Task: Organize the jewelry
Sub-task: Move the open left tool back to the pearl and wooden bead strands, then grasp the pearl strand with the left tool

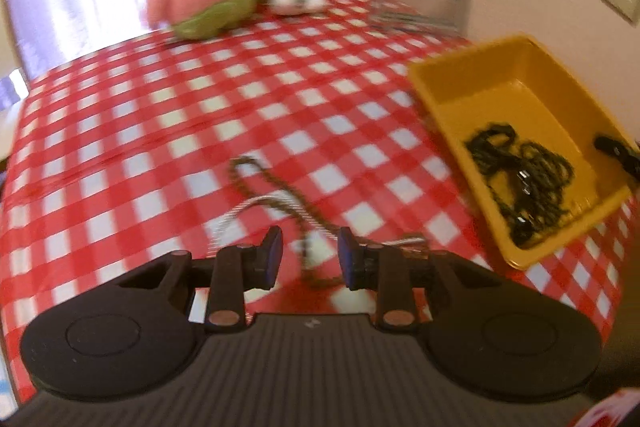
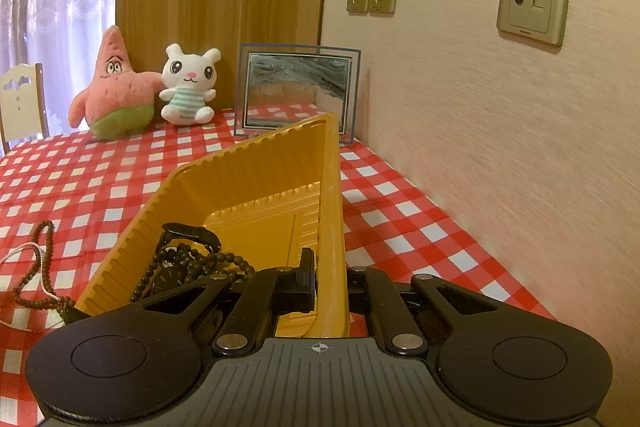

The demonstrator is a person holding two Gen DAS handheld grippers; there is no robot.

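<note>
Yellow ribbed plastic tray sits at 3 o'clock in the left wrist view, on the worktop under a red-and-white checked cloth. Done so far, judging by what's in it: a tangle of dark bead strands, plus a black-strapped watch seen from the right wrist view.

Left to do: one brown bead strand with a pale cord lies loose on the cloth, at about 12 o'clock from the left gripper and well apart from the tray's left wall. In the right wrist view it shows at 9 o'clock.

Left gripper: fingers part open, nothing between them; the strand runs just past the tips and under them. View is blurred, so contact can't be called.

Right gripper: fingers closed tight on the tray's near right wall, one inside, one outside. The tray looks tipped in that view.

My read: mostly done, and one pick and one drop remain. No other loose jewelry visible.

Pink star plush, white bunny plush and glass picture frame at the far edge aren't part of this.
</note>
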